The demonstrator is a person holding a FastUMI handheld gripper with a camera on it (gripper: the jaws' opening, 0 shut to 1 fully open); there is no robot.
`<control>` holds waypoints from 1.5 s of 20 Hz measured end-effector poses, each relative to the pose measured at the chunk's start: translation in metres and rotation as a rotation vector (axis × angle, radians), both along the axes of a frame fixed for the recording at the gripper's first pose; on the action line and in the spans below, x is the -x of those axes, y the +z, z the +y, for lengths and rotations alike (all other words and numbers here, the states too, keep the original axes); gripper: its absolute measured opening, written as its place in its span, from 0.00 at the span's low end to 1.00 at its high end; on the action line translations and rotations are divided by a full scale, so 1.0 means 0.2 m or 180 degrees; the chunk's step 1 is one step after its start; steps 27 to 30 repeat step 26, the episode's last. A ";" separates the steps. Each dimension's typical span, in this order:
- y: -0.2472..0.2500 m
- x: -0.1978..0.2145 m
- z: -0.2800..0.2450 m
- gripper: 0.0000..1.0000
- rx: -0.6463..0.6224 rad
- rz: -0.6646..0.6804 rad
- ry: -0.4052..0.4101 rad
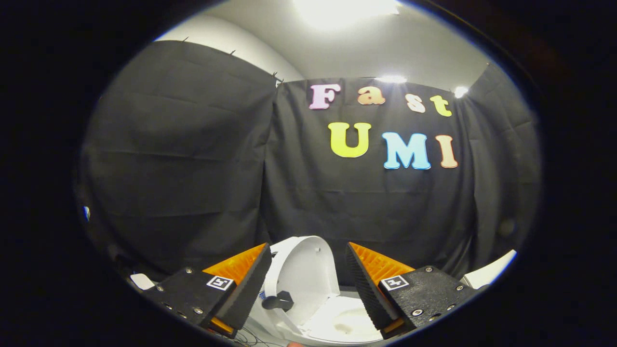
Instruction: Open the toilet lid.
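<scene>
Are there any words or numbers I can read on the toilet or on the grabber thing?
Toilet lid, standing raised: no words or numbers.
Toilet seat: none.
Gripper: one square marker on one side and another marker on the other, both black-and-white patterns, not letters or numbers.
The jaws are open and hold nothing; the lid shows between and beyond them.

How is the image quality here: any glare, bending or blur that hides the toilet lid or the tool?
Gripper view: ceiling light blown out to white glare; fisheye bends the cloth wall into curves. The toilet lid, raised upright beyond the fingers, is evenly lit and readable; the bowl below looks slightly washed out. The tool is open, its fingers sharp with nothing between them.
</scene>
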State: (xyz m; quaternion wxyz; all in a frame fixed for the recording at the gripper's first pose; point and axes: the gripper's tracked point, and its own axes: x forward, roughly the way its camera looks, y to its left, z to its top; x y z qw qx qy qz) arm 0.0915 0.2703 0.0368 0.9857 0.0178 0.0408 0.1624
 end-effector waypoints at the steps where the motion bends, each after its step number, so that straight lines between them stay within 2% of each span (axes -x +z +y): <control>1: 0.04 -0.01 -0.13 0.95 -0.0074 -0.0045 -0.0083; 6: 0.09 -0.03 -0.68 0.95 -0.0352 -0.0098 -0.0503; 10: 0.08 0.05 -0.95 0.95 -0.0461 -0.0163 -0.0614; 16: 0.00 0.16 -1.07 0.96 -0.0345 -0.0139 -0.0464; 22: -0.08 0.21 -1.18 0.96 -0.0299 -0.0003 -0.0525; 30: -0.07 0.23 -1.19 0.95 -0.0305 0.0006 -0.0549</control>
